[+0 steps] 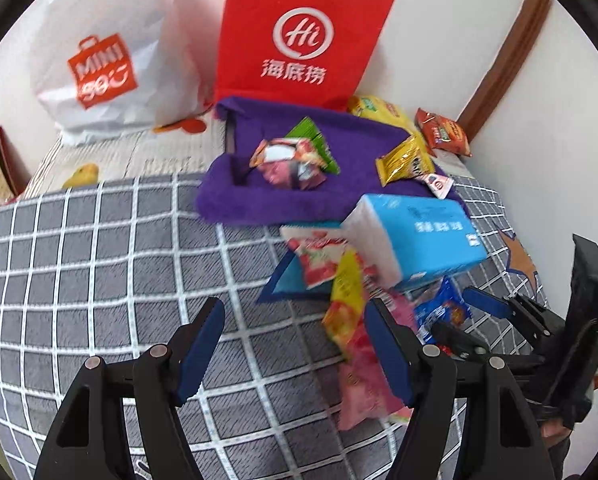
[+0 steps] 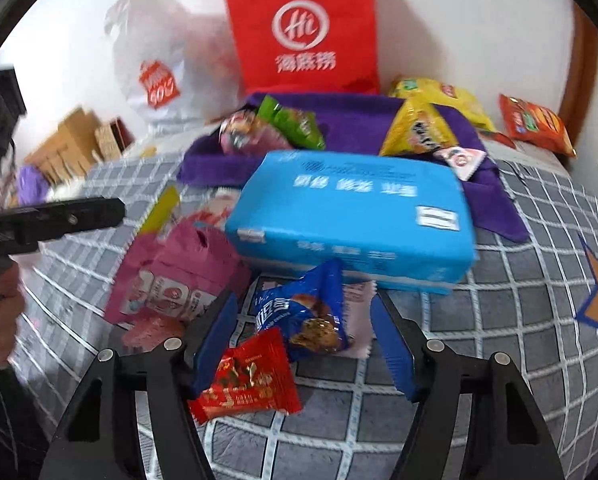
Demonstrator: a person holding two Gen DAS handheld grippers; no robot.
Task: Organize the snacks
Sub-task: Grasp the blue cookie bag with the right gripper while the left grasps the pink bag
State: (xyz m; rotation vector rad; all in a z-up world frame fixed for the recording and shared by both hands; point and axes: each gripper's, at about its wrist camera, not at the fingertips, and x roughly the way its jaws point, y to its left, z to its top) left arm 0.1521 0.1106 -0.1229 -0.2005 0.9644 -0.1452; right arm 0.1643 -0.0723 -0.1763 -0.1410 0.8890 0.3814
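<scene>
- Hovering over the grey checked bed cover (image 2: pixel 499 320), the right gripper (image 2: pixel 303 344) has its jaws apart around a blue snack packet (image 2: pixel 307 312), likely lining up a pick; nothing is pinched.
- Just nearer than the blue tissue pack (image 2: pixel 351 216), loose snacks lie scattered.
- The left gripper (image 1: pixel 295 348) is open and empty.
- Beyond the tissue pack, the purple tray (image 1: pixel 351 136) already collects several packets.

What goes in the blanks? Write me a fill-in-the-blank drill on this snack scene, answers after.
1. The tall bag against the wall is ____.
2. The tissue pack is ____ in colour.
3. Between the right gripper fingers lies a ____ snack packet.
4. The green packet lies on a ____ towel.

Answers: red; blue; blue; purple
</scene>
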